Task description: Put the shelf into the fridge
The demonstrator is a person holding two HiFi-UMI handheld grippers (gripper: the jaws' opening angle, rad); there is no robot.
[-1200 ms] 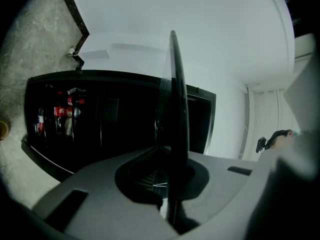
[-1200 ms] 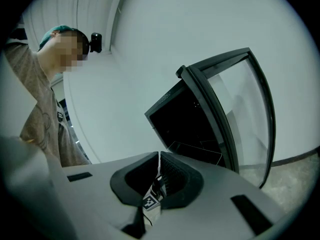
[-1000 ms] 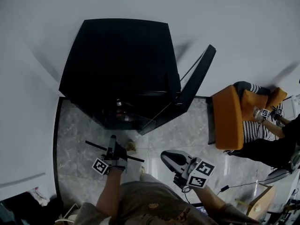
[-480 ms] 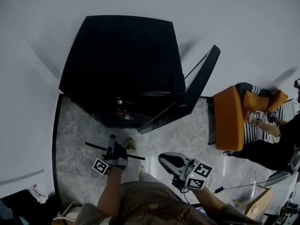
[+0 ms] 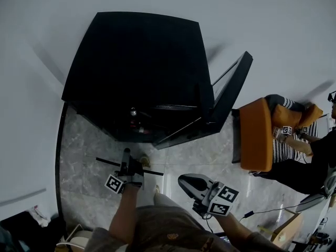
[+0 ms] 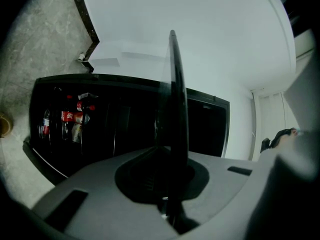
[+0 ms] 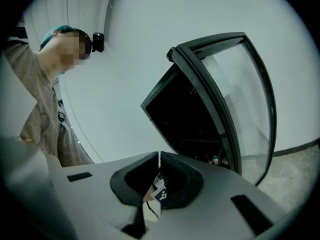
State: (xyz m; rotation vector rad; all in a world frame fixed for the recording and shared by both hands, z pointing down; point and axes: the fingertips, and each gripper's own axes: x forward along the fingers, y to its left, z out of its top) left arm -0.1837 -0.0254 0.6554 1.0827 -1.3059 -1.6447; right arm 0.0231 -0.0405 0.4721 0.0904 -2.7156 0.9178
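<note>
A black fridge (image 5: 136,72) stands against the white wall, its glass door (image 5: 231,96) swung open to the right. My left gripper (image 5: 126,160) is low in front of it, shut on the shelf (image 5: 152,172), a thin dark panel seen edge-on. In the left gripper view the shelf (image 6: 176,94) rises upright from between the jaws (image 6: 172,171), with the fridge (image 6: 125,129) and its drink cans (image 6: 75,116) behind. My right gripper (image 5: 185,181) hangs to the right, shut on nothing. From the right gripper (image 7: 159,165) view the open door (image 7: 240,94) and dark interior (image 7: 185,114) show.
An orange chair (image 5: 254,135) stands right of the door, with a seated person (image 5: 294,143) in a striped top beyond it. A cardboard box (image 5: 291,227) and a cable lie at bottom right. White walls close the left and back. The marble floor (image 5: 84,151) lies before the fridge.
The fridge fills a little more of the head view and its door sits further right. Both grippers stay nearly where they were, the left still holding the shelf.
</note>
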